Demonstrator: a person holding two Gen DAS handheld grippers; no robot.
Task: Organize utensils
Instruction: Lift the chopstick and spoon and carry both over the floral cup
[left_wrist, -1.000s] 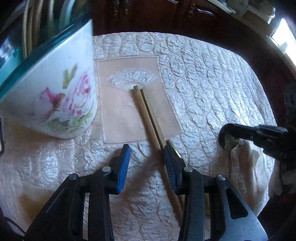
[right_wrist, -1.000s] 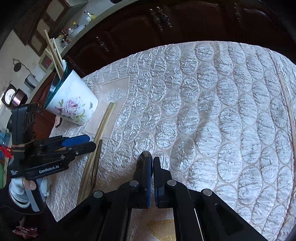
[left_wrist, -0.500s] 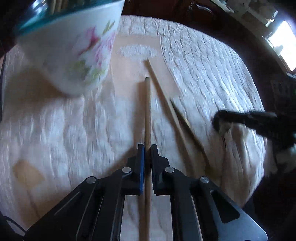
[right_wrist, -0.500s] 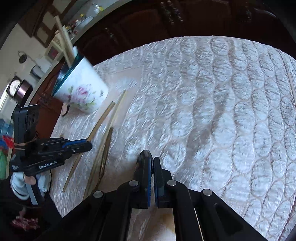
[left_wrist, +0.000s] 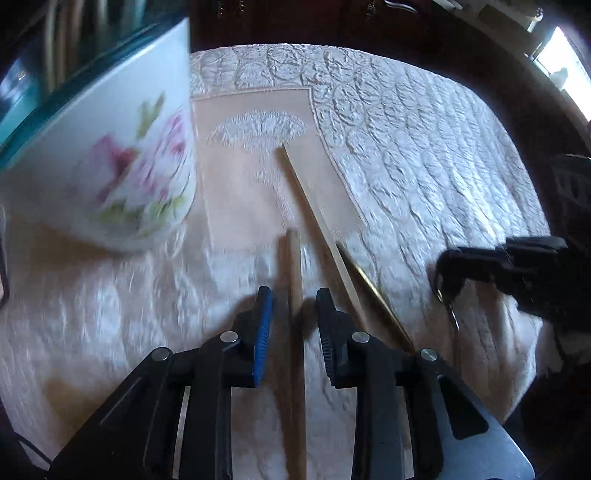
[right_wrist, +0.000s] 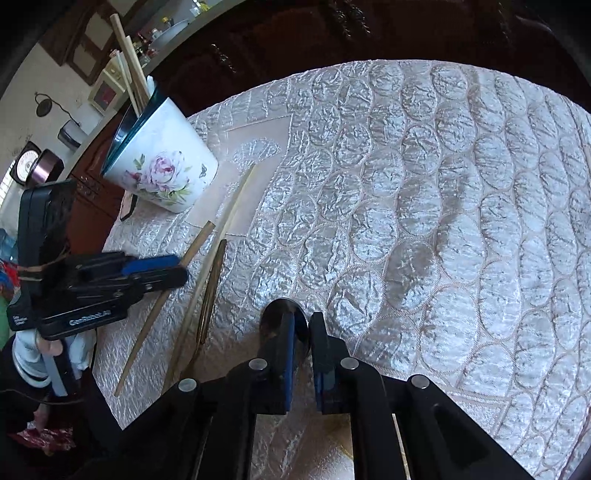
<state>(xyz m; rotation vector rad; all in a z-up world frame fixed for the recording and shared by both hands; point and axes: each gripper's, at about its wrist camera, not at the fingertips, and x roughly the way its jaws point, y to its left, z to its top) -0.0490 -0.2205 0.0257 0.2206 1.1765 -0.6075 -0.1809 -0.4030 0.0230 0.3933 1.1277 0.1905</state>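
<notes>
My left gripper (left_wrist: 294, 306) is open, its jaws on either side of a wooden chopstick (left_wrist: 294, 280) that lies on the quilted cloth. A paler chopstick (left_wrist: 314, 210) and a gold-coloured utensil (left_wrist: 373, 291) lie just right of it. The floral cup (left_wrist: 122, 158) with a teal rim holds several utensils at the upper left. My right gripper (right_wrist: 302, 332) is shut on a metal spoon (right_wrist: 282, 314), held low over the cloth. It shows in the left wrist view (left_wrist: 443, 273) at the right. The left gripper shows in the right wrist view (right_wrist: 162, 271).
A quilted cream tablecloth (right_wrist: 424, 184) covers the table, with a smooth peach panel (left_wrist: 258, 173) beside the cup. Dark wooden cabinets (right_wrist: 295, 33) stand behind the table. The table's edge runs close on the left in the right wrist view.
My left gripper shut on the wooden chopstick and turned it away from the other two, then opened again around it. My right gripper stayed shut on the spoon and shifted slightly.
</notes>
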